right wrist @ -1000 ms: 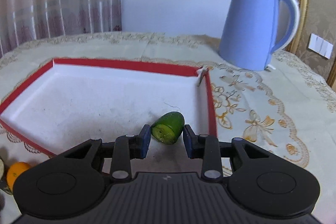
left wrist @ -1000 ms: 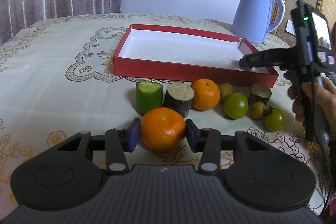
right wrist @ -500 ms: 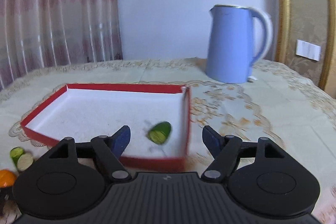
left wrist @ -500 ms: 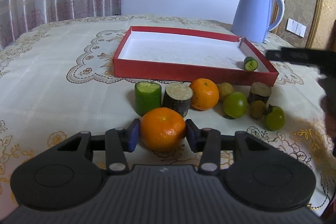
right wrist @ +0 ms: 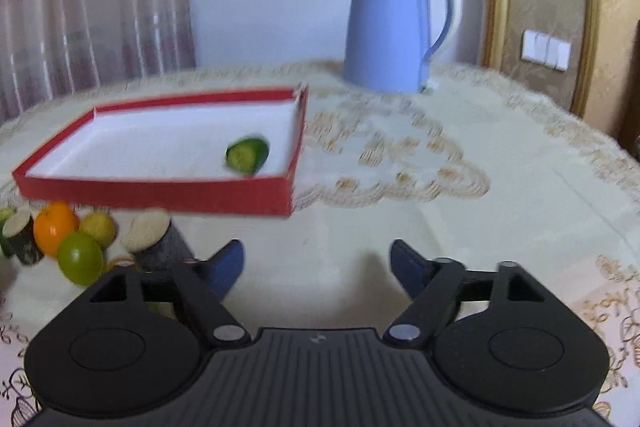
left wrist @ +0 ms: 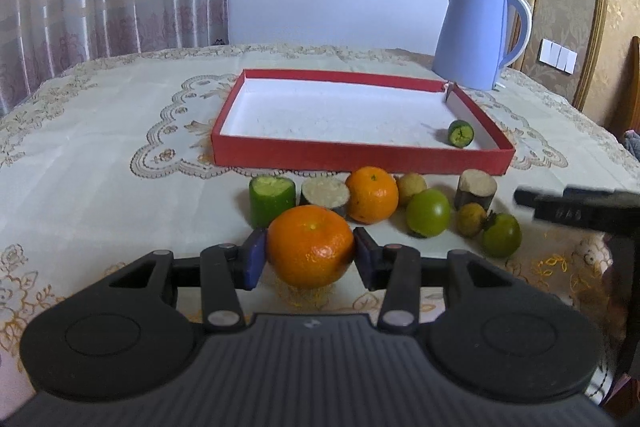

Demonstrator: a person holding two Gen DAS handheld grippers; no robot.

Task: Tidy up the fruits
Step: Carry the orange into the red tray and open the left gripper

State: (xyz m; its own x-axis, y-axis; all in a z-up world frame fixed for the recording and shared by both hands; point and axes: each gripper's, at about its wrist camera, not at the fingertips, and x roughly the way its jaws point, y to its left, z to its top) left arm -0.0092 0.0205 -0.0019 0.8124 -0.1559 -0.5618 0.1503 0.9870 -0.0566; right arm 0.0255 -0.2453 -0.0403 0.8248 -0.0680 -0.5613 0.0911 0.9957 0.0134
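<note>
Left claw (left wrist: 310,254) is clamped on an orange (left wrist: 311,251) just above the surface (left wrist: 100,147). Right claw (right wrist: 316,267) has just been opening, jaws wide apart, nothing between. Cucumber end (right wrist: 247,155), blurred, lies in the red tray (right wrist: 160,193) near its right wall. Other fruits (right wrist: 80,257) sit partly hidden, cut off at left.

I find no legible text, label, brand or number in either wrist view. The blue kettle (left wrist: 476,35) shows no readable marking on its body. Right of it, the wall switch plate (left wrist: 559,55) is blank. In front of the kettle, the red tray (left wrist: 360,159) carries no print on its walls.
</note>
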